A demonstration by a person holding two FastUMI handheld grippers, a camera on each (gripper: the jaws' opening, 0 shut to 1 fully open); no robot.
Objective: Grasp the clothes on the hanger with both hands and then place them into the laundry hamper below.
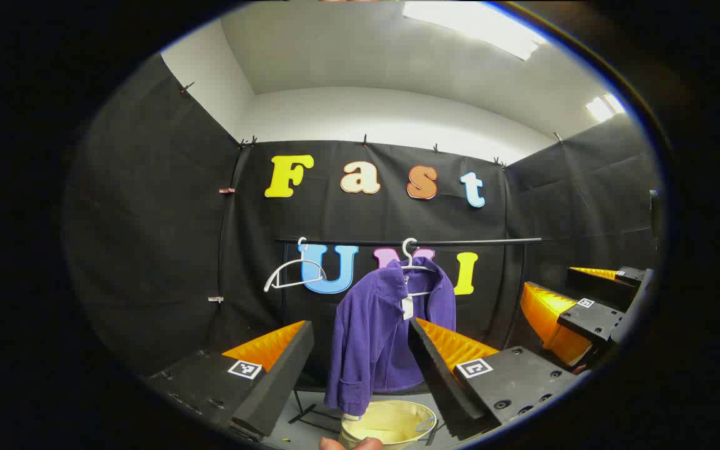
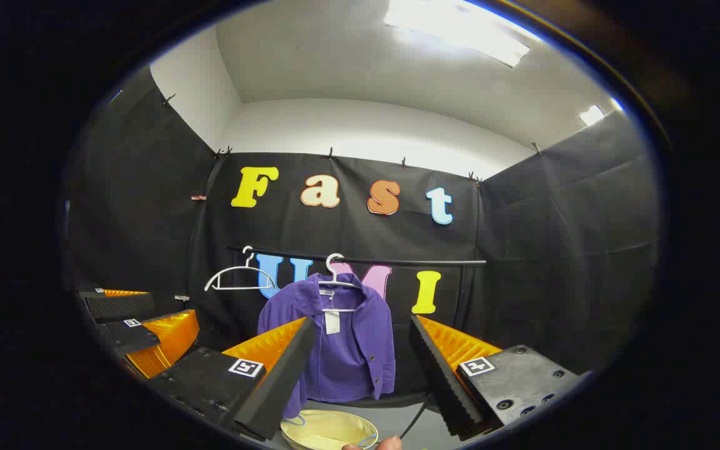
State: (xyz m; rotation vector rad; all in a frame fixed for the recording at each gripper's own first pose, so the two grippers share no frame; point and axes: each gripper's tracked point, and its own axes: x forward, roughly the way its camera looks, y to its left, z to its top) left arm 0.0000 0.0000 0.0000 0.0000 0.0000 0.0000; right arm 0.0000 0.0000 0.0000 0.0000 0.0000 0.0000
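Both our grippers, left gripper and right gripper, are spread wide and pinch nothing, aimed at the purple jacket so each can take a side. It hangs on a white hanger directly above the yellow hamper. Its white tag is too small to read. Beside the jacket hangs a bare hanger.

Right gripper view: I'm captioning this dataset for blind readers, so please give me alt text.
A purple shirt hangs on a white hanger from a black rail, above a yellow hamper. The right gripper is open in front of it, an empty hanger to the left.
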